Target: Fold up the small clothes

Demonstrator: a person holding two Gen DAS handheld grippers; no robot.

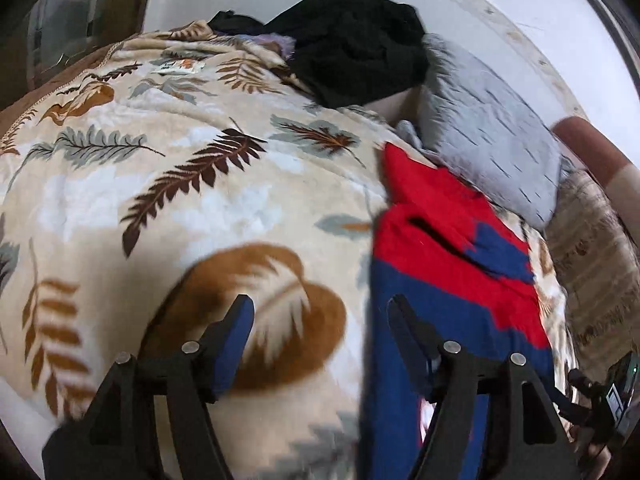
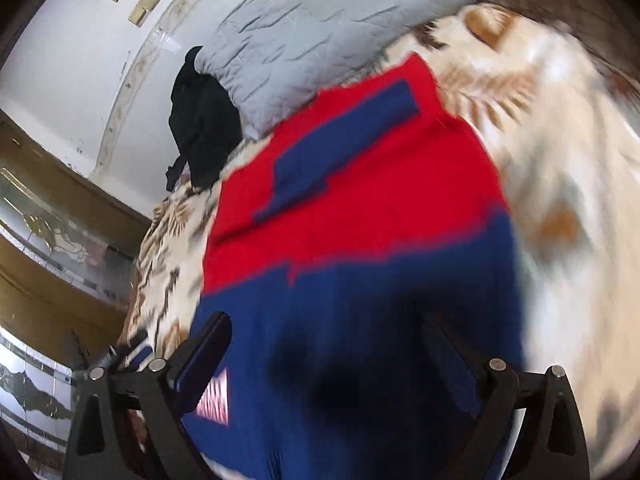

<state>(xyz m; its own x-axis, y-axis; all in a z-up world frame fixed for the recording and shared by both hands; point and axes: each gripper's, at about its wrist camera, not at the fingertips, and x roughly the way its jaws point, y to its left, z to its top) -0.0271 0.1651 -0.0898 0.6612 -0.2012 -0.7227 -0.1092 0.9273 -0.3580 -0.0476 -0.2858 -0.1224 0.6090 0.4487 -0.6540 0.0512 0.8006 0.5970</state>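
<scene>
Left wrist view: one red-and-blue garment [image 1: 448, 248], one grey pillow [image 1: 488, 148], one black heap [image 1: 356, 48].

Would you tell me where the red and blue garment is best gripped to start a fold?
Probably the near blue hem of the red and blue garment: it lies flat on the leaf-print blanket, edge toward the grippers. Come in low from the near side.

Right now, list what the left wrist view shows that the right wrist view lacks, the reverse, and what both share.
Only the left wrist view: the open left gripper over the blanket, nothing between its fingers.

Only the right wrist view: the right gripper, apparently open, over the blue fabric; a white label.

Both: the red and blue knitted garment, leaf-patterned beige blanket, grey pillow, black clothing pile.
</scene>
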